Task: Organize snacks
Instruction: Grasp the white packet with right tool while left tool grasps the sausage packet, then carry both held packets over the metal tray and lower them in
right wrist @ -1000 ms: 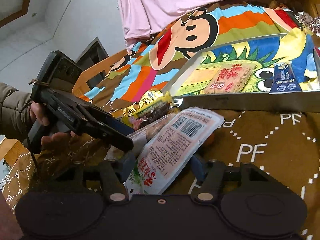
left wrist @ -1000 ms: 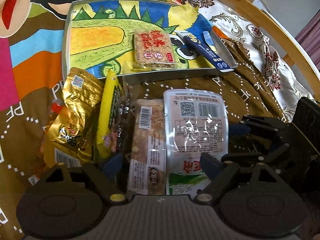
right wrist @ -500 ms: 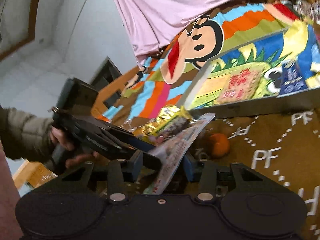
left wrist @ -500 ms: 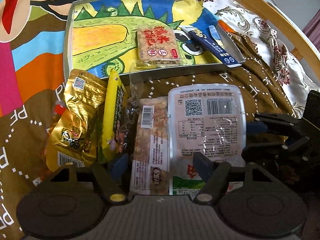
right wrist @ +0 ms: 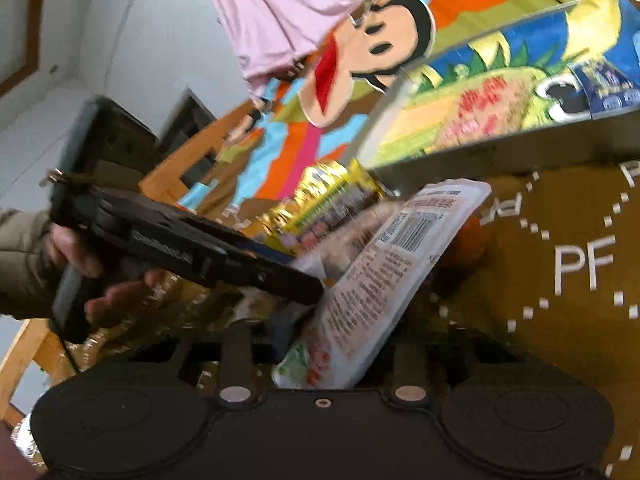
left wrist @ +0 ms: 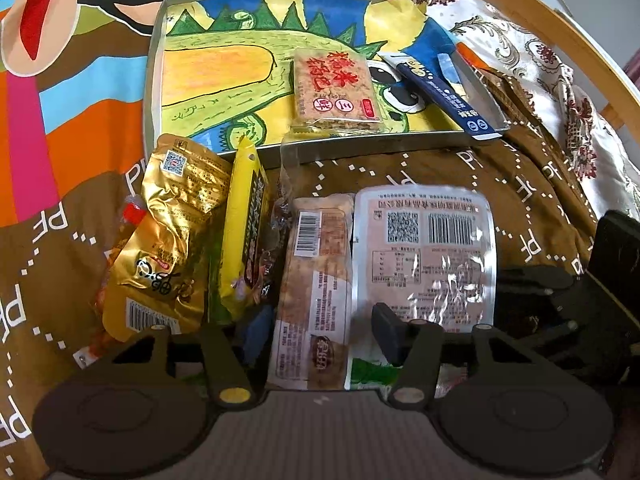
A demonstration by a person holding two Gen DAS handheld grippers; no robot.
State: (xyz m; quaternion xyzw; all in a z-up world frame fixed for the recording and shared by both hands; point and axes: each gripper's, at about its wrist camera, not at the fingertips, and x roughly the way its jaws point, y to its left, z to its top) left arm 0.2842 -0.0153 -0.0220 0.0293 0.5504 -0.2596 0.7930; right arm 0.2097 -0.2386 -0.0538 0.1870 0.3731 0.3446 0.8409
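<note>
Left tool: hung steeply over the snack heap on the bedspread, jaws about half apart and just then closing. Straddled the near end of a cracker pack, with no squeeze on it visible; rested the right finger on top of the white pouch lying just beside that pack. Gripped by a bare hand, as seen from the right wrist.

Right tool: came in from the pouch's far side, jaws just closing and nearly together. Pinched the pouch's near end, which stood tilted up off the bedspread; hid one pad behind the pouch. Blurred throughout in that view.

Left of the cracker pack: lay a yellow pack and a gold bag, overlapping. Beyond the heap: sat a grey tray lined with a dinosaur drawing, holding a rice-cake pack and a blue sachet. Peeked out behind the raised pouch: an orange.
</note>
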